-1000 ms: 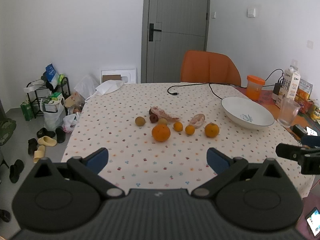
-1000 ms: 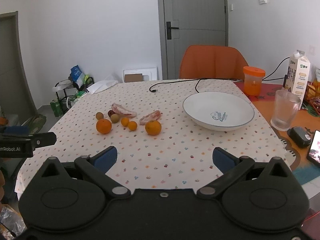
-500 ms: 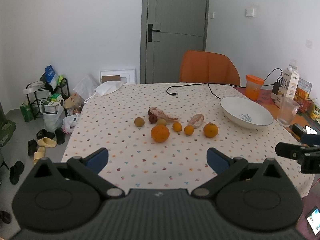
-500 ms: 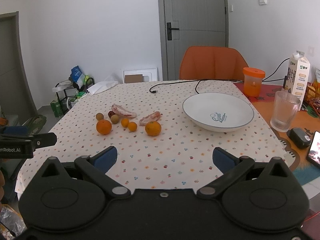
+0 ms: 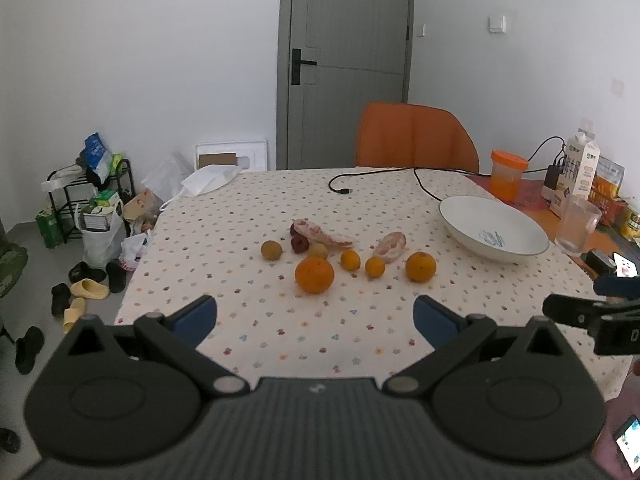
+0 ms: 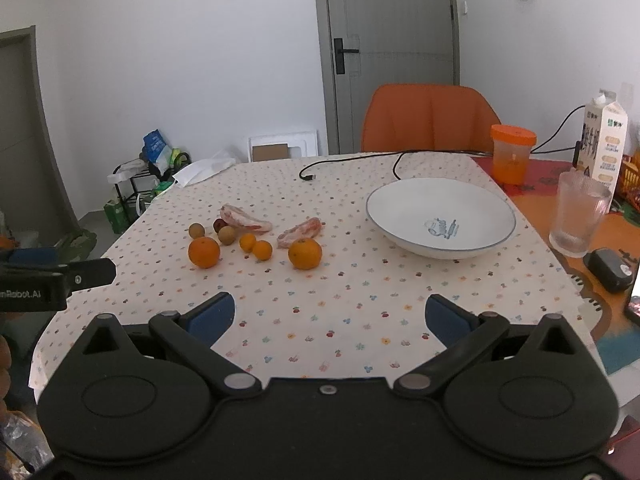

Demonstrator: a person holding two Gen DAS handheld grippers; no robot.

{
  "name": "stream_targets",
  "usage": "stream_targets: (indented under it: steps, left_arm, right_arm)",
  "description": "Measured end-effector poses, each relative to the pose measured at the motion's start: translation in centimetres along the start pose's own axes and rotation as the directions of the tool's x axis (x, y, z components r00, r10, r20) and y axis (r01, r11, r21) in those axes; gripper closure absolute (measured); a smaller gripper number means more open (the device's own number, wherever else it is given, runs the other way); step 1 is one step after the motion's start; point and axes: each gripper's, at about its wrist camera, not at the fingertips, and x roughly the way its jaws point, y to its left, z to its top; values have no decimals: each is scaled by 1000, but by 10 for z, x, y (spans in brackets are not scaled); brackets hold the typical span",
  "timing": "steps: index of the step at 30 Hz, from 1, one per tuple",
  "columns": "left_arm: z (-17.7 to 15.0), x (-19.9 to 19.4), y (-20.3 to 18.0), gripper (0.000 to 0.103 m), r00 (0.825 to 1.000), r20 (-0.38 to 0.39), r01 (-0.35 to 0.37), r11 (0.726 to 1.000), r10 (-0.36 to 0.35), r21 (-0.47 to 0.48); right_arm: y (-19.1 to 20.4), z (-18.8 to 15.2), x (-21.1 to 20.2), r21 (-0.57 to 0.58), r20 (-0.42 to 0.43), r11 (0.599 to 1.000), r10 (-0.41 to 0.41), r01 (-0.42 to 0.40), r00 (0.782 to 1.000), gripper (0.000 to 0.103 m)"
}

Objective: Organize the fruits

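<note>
Both tools (image 5: 315, 314) (image 6: 330, 314) agape; 3 oranges (image 6: 305, 253), perhaps longans (image 5: 272, 249), beside bowl (image 6: 496, 200).

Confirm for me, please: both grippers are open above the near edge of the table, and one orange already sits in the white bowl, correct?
Not quite. The white bowl holds no fruit; the right wrist view shows only its printed motif inside. Both oranges lie on the tablecloth with the smaller fruit. The rest stands: the left gripper and right gripper are open.

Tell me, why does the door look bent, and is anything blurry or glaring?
Left wrist view: fisheye lens bows the door and darkens the corners; fruit stays sharp. Right wrist view: same curving; soft, even daylight, faint shadows under the bowl, no glare.
</note>
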Motion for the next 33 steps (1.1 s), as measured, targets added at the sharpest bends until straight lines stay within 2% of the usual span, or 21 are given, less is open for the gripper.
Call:
stream_targets:
  steps: [11, 18, 27, 32, 33]
  left_arm:
    - [10, 33, 5, 0, 1000, 6, -10, 1000, 10, 4]
    - [19, 55, 12, 0, 1000, 8, 23, 1000, -22, -20]
    - [29, 85, 18, 2, 999, 2, 49, 998, -49, -37]
    - [31, 105, 18, 8, 998, -22, 55, 997, -56, -51]
    - [32, 110, 18, 9, 998, -30, 55, 997, -57, -54]
  right_arm:
    - [-1, 8, 33, -10, -7, 999, 32, -33, 999, 0]
    - [-7, 15, 59, 34, -28, 995, 90, -89, 996, 0]
    - [-8, 29, 87, 32, -27, 993, 114, -113, 993, 13]
    - [-8, 29, 107, 54, -41, 989, 142, -140, 989, 17]
    - [-9, 29, 111, 62, -45, 987, 151, -148, 987, 21]
